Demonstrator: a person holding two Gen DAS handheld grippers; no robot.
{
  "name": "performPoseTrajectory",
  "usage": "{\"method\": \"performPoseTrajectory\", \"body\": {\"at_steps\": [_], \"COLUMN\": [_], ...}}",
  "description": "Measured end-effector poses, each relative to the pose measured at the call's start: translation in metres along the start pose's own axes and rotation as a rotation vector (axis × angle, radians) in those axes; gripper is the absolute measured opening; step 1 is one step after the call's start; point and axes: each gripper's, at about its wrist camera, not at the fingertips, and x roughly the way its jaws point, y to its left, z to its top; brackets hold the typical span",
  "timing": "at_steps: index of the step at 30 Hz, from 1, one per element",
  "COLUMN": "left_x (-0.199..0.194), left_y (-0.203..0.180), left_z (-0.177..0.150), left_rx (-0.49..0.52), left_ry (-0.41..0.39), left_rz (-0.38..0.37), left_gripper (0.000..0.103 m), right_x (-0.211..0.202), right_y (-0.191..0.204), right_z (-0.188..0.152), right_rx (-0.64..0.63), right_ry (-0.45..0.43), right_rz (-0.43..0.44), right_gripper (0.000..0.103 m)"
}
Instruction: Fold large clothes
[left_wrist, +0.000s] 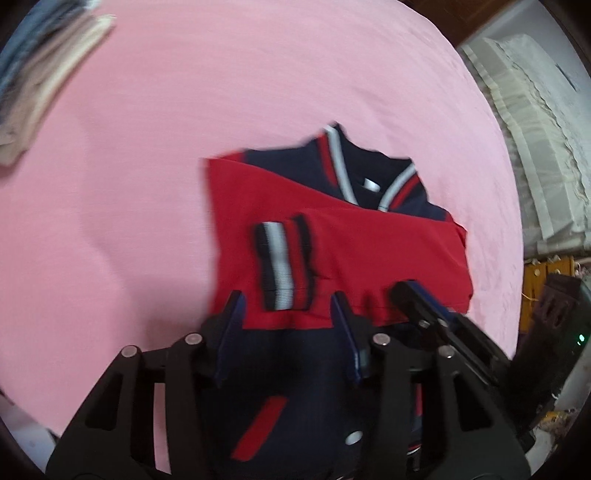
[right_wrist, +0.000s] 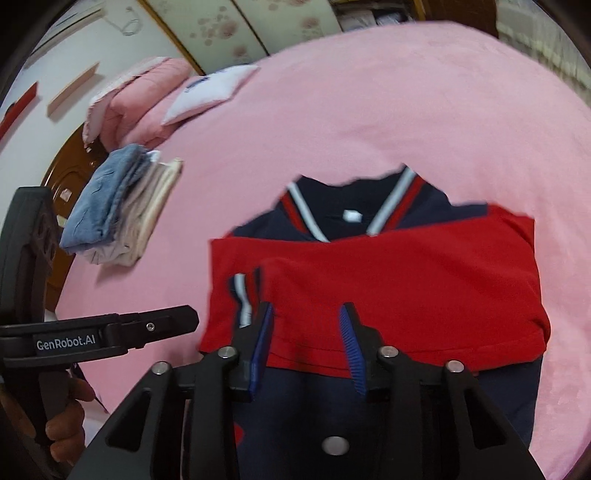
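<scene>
Two red sleeves already lie folded across the jacket on the pink bed. Left tongs and right tongs gape wide above the jacket's near hem, holding nothing. Next, probably: grip the hem and fold it toward the collar.

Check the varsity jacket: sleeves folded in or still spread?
Folded in: both red sleeves cross the varsity jacket chest, striped cuff on top.
</scene>
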Motion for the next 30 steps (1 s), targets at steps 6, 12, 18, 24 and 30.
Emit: {"method": "performPoseTrajectory", "body": {"at_steps": [6, 12, 18, 24, 30], "left_x": [0.047, 0.055, 0.060, 0.061, 0.044], "left_y": [-0.032, -0.031, -0.037, -0.045, -0.065], "left_z": [0.003, 0.009, 0.011, 0.010, 0.014], "left_rx": [0.018, -0.025, -0.034, -0.025, 0.015], "left_ry": [0.013, -0.035, -0.038, -0.052, -0.088], "left_rz": [0.047, 0.143, 0.169, 0.229, 0.230], "left_gripper": [0.024, 0.016, 0.016, 0.016, 0.016], "right_x": [0.006, 0.010, -0.002, -0.010, -0.029], "right_y": [-0.052, -0.098, -0.144, -0.181, -0.181], "right_z": [0.015, 0.025, 0.026, 0.023, 0.045], "right_rx": [0.136, 0.211, 0.286, 0.351, 0.307], "right_ry": [0.016, -0.041, -0.090, -0.138, -0.181], "right_rz": [0.014, -0.038, -0.108, -0.256, -0.188], "right_gripper": [0.008, 0.001, 0.001, 0.001, 0.000]}}
